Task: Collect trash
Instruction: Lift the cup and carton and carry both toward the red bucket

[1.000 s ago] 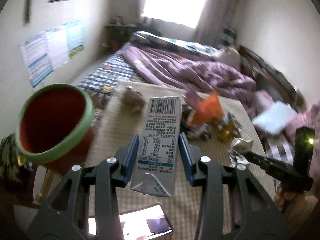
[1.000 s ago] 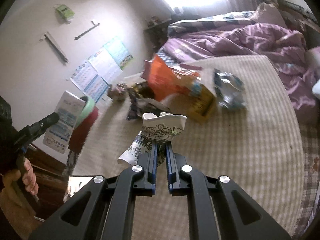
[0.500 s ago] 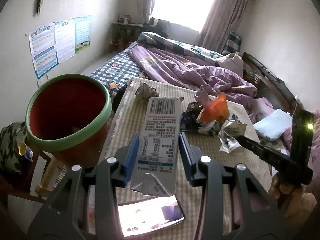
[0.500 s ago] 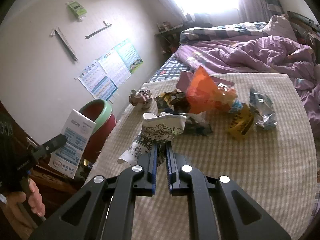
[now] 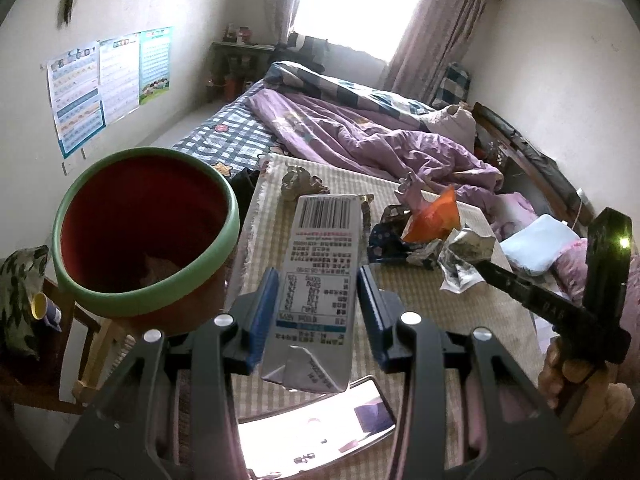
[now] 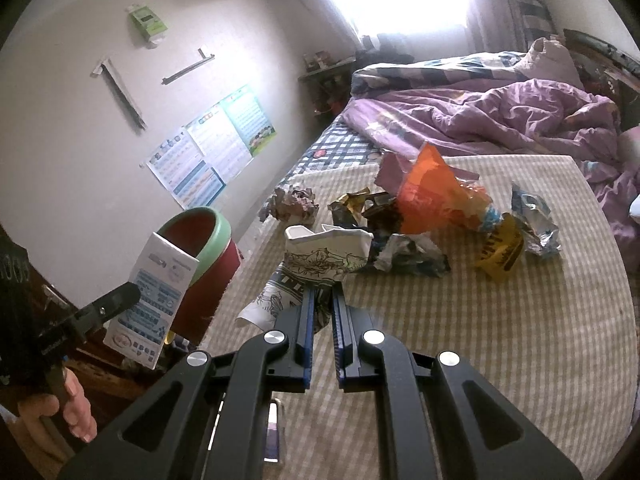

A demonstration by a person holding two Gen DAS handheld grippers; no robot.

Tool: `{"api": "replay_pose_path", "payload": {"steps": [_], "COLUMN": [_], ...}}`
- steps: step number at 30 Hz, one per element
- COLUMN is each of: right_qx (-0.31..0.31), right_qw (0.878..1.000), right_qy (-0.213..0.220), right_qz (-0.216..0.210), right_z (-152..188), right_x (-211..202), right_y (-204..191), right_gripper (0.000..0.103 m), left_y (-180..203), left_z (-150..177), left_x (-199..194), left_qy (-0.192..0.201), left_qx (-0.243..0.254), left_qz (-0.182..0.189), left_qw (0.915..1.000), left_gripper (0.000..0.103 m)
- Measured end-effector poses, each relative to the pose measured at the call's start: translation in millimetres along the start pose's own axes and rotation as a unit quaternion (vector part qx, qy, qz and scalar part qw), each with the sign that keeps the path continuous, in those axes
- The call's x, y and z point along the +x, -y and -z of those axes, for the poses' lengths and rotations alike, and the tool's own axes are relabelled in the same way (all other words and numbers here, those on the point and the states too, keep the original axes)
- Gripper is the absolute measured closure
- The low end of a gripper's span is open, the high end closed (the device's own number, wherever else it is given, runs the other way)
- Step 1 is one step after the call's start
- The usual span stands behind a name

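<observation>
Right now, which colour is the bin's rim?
Light green, the bin red inside; clearest in the left wrist view.

Ahead of me a rumpled purple quilt (image 5: pixel 384 148) lies across the bed, over a blue checked sheet (image 5: pixel 236 136). Three colourful paper charts (image 5: pixel 108 80) hang on the white wall. A pale blue pillow (image 5: pixel 538 248) sits at my right.

Left tongs (image 5: pixel 318 306): matte black arms, blue pads on the fingers (image 5: pixel 262 312), round silver screws at the pivots. Right tongs (image 6: pixel 322 330): same black build, blue pads, silver screws. Black sleeve (image 6: pixel 14 280) at frame edge.
</observation>
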State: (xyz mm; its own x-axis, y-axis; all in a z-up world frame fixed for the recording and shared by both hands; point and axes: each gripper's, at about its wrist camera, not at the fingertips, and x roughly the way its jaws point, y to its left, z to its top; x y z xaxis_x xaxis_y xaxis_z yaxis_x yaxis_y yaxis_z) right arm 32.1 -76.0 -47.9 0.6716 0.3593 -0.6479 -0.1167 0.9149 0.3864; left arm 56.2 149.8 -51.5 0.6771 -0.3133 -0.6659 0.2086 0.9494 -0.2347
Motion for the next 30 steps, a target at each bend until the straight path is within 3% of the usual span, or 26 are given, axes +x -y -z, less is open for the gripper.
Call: {"api": "replay_pose_path", "payload": {"steps": [23, 30], "right_qx": [0.000, -0.012], "right_qw": [1.000, 1.000], "right_qy": [0.022, 0.022], "right_qz": [0.012, 0.006], "right_z": [-5, -11], "right_x": [29, 41], "right_y": [-58, -81], "right_gripper": [0.095, 0.095], "left_y": [-50, -67], "left_z": [-7, -13], "left_x": [-2, -7], "left_qy": [-0.007, 0.008], "left_qx": [0.009, 0.003], "left_qz": [0.011, 0.008], "left_qw": [0.9999, 0.9999], "left_gripper": [0.064, 0.064]}}
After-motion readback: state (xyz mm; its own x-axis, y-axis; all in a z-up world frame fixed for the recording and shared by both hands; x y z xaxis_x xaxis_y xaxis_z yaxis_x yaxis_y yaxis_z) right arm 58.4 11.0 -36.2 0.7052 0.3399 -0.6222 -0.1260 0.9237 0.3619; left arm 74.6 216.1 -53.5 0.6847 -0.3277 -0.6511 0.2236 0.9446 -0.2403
